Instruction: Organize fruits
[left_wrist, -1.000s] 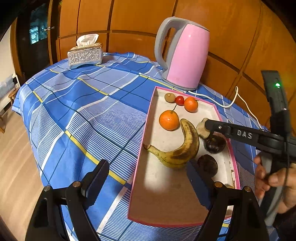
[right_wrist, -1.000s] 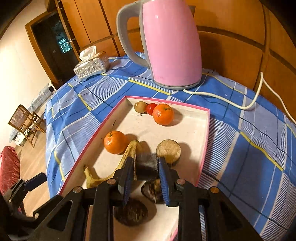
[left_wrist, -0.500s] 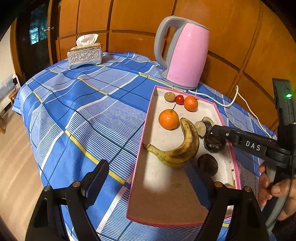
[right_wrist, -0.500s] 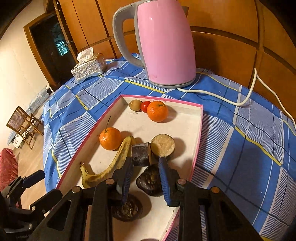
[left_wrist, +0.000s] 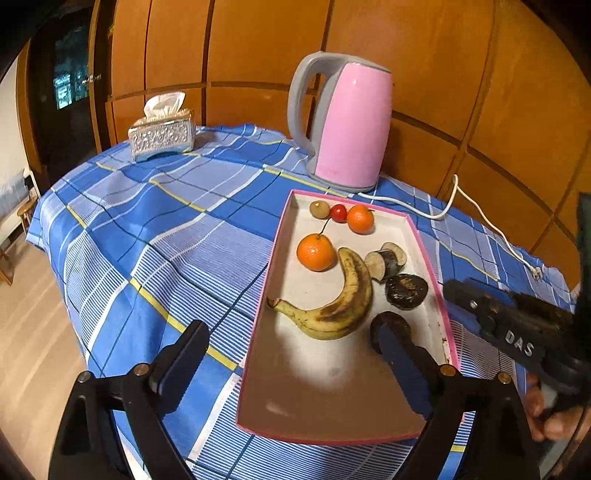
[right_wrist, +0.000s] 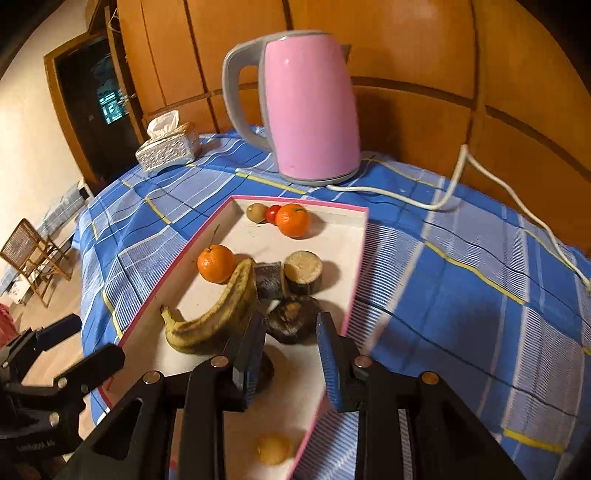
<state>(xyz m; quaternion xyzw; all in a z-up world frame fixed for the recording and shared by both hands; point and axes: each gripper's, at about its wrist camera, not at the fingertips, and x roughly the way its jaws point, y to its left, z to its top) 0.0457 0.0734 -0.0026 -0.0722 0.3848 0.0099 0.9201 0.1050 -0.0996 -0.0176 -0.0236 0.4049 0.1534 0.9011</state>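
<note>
A: Where does the fruit sit?
B: In the shallow pink-rimmed rectangular tray (left_wrist: 432, 254) on the desk with the blue checked cloth (left_wrist: 155, 236). In the left wrist view, the speckled yellow banana (left_wrist: 343, 295) curves across the tray's middle. At its eleven o'clock lies the stemmed orange tangerine (left_wrist: 316, 252).

A: And the far end?
B: A small brown round fruit (left_wrist: 319, 209), a red cherry tomato (left_wrist: 338, 213) and a second orange tangerine (left_wrist: 360, 219) line up, touching, along the far wall.

A: The dark pieces?
B: Two cut dark-skinned chunks with pale faces (left_wrist: 384, 258) lie at the banana's two o'clock. A dark wrinkled round fruit (left_wrist: 406, 291) sits at its three o'clock. Another dark round fruit (left_wrist: 388, 325), at five o'clock, is partly hidden by a finger of the left tongs (left_wrist: 295, 354).

A: How do those tongs stand?
B: They are spreading wider, with nothing pinched. One finger is over the cloth, the other over the tray.

A: And the right tongs?
B: The right tongs (right_wrist: 290, 354) are drawn close, with a narrow gap and nothing between them. They hover over the tray's near right edge, just short of the wrinkled fruit.

A: Anything else?
B: A pink electric kettle with a grey handle (left_wrist: 347, 122) stands beyond the tray at twelve o'clock. A silver patterned tissue box (left_wrist: 161, 134) is at ten.
</note>
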